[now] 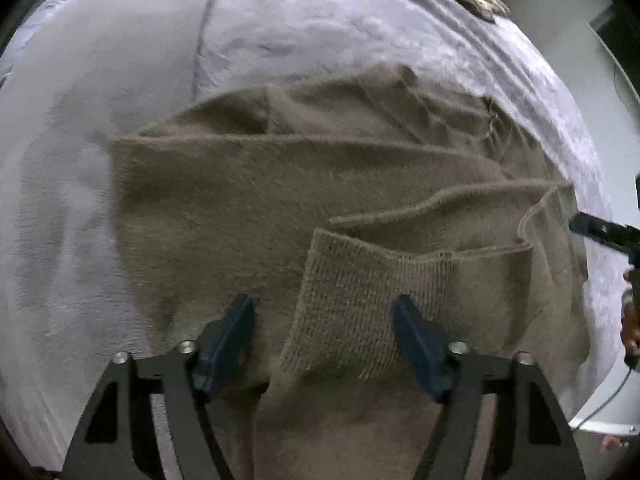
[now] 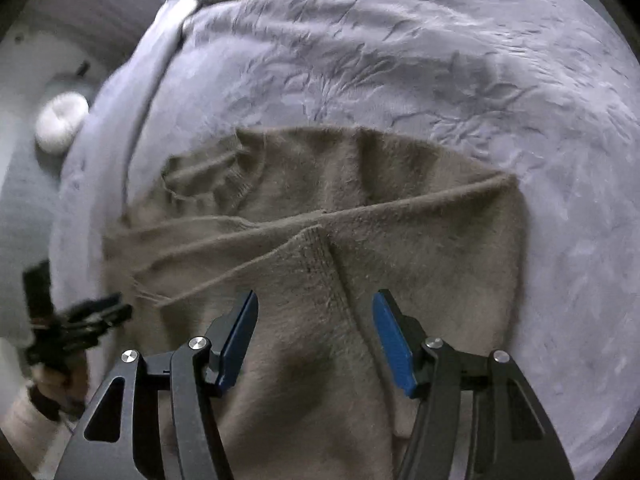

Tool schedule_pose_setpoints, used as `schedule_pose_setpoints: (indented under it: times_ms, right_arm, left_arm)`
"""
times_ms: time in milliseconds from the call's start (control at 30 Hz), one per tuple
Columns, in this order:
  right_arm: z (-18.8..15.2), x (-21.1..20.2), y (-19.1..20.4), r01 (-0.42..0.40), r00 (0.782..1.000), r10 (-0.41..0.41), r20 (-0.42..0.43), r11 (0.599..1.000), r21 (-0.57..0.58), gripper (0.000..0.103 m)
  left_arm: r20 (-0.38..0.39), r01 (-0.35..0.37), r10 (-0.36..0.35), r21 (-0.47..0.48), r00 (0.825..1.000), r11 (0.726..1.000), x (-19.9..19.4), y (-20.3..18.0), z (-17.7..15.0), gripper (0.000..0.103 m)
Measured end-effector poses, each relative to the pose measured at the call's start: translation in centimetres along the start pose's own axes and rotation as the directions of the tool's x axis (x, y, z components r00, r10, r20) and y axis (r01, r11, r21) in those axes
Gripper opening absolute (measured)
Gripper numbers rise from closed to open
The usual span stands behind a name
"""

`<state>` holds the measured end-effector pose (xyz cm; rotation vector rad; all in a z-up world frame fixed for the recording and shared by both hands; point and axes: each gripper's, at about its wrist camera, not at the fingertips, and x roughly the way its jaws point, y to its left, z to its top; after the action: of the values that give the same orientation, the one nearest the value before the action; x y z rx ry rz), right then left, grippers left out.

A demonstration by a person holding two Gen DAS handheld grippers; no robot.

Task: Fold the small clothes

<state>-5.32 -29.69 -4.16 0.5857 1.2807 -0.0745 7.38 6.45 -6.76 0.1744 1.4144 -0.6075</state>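
While the brown sweater (image 1: pixel 248 200) lies on the lavender bedspread (image 1: pixel 120 60) with sleeves already laid across its body, we judge the fold about half done. Left tool (image 1: pixel 322 340) and right tool (image 2: pixel 316 336) both gape wide, empty. Body fold remains.

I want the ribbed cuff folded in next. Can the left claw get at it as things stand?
Probably yes. The left claw is open and sits right over the ribbed cuff, which lies on top of the brown sweater with nothing covering it. The right claw is off to the side, clear of the way.
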Motion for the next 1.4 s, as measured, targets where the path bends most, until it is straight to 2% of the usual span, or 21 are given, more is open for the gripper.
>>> schedule_pose_setpoints:
  times_ms: [33,67,100,133,167,200,267,467,600,700,800,833,900,1033,1100,1200,1300,1367,1400]
  right_arm:
    - [0.0,0.5,0.0,0.006,1.0,-0.006,-0.011,1.0,-0.008,0.065]
    - [-0.1,1.1,0.3,0.016,1.0,-0.016,-0.027,1.0,-0.021,0.062]
    - [-0.2,1.3,0.7,0.024,0.999,-0.025,-0.034,0.999,-0.035,0.051]
    - [-0.6,1.4,1.3,0.052,0.998,-0.054,-0.034,0.997,-0.062,0.039]
    - [-1.0,1.3,1.9,0.103,0.994,-0.106,-0.025,0.99,-0.095,0.016]
    - [-1.4,0.8,2.5,0.126,0.992,-0.128,-0.01,0.985,-0.118,0.011]
    - [-2.3,-0.9,3.6,0.142,0.99,-0.138,0.034,0.981,-0.132,0.01]
    - [-3.3,-8.4,4.9,0.08,0.982,-0.063,0.175,0.992,-0.094,0.009]
    - [-1.2,-11.4,6.3,0.071,0.969,-0.043,0.242,0.992,-0.106,0.009]
    - [1.4,-11.0,7.0,0.091,0.961,-0.056,0.272,0.989,-0.115,0.009]
    - [4.1,-7.9,6.5,0.101,0.967,-0.075,0.245,0.99,-0.096,0.009]
    - [4.8,-6.3,5.9,0.095,0.973,-0.077,0.217,0.993,-0.075,0.009]
    - [5.7,-3.1,4.6,0.088,0.984,-0.081,0.16,0.995,-0.036,0.009]
    - [6.7,2.0,2.4,0.126,0.987,-0.126,0.098,0.992,0.007,0.009]
    - [6.8,3.1,1.6,0.116,0.989,-0.119,0.09,0.993,0.035,0.01]
    - [6.8,3.7,1.2,0.111,0.988,-0.116,0.1,0.992,0.055,0.01]
    - [6.7,2.9,1.7,0.18,0.975,-0.186,0.124,0.982,0.059,0.01]
    - [6.8,1.7,2.1,0.277,0.946,-0.285,0.157,0.958,0.072,0.01]
    - [6.9,1.1,2.1,0.287,0.94,-0.298,0.169,0.954,0.085,0.01]
  left_arm:
    - [0.005,0.009,-0.009,0.006,1.0,1.0,0.0,0.0,-0.1,0.063]
    - [0.004,0.029,-0.029,0.016,1.0,0.999,0.0,-0.1,-0.2,0.039]
    - [-0.008,0.052,-0.052,0.019,0.999,0.998,0.0,-0.2,-0.3,0.027]
    - [-0.008,0.06,-0.06,0.017,0.998,0.998,-0.2,-0.3,-0.4,0.008]
    - [0.007,0.064,-0.064,0.029,0.998,0.998,-0.6,-0.5,-0.6,0.007]
    - [0.028,0.065,-0.066,0.041,0.997,0.997,-1.2,-0.6,-0.9,0.007]
    - [0.066,0.074,-0.077,0.047,0.995,0.996,-2.7,-0.7,-1.5,0.007]
    - [0.177,0.107,-0.111,0.029,0.978,0.994,-9.4,-0.7,-2.5,0.007]
    - [0.256,0.123,-0.126,0.027,0.959,0.992,-12.8,-0.4,-1.2,0.007]
    - [0.317,0.101,-0.104,0.026,0.943,0.995,-13.7,0.0,1.1,0.007]
    - [0.355,0.048,-0.056,0.031,0.933,0.998,-12.1,0.5,3.4,0.007]
    - [0.353,0.031,-0.038,0.026,0.935,0.999,-11.1,0.7,4.0,0.007]
    - [0.309,-0.005,0.005,-0.001,0.951,1.0,-7.5,1.1,5.4,0.007]
    - [0.232,-0.09,0.1,-0.052,0.968,0.995,-1.2,1.8,6.9,0.007]
    - [0.216,-0.093,0.109,-0.081,0.97,0.992,0.3,2.3,7.0,0.007]
    - [0.224,-0.117,0.136,-0.099,0.965,0.988,0.9,2.6,7.1,0.008]
    - [0.216,-0.166,0.184,-0.1,0.959,0.981,0.6,2.6,7.1,0.012]
    - [0.218,-0.182,0.202,-0.106,0.955,0.978,-0.3,2.7,7.0,0.012]
    - [0.223,-0.195,0.215,-0.11,0.951,0.975,-1.0,2.9,6.9,0.012]
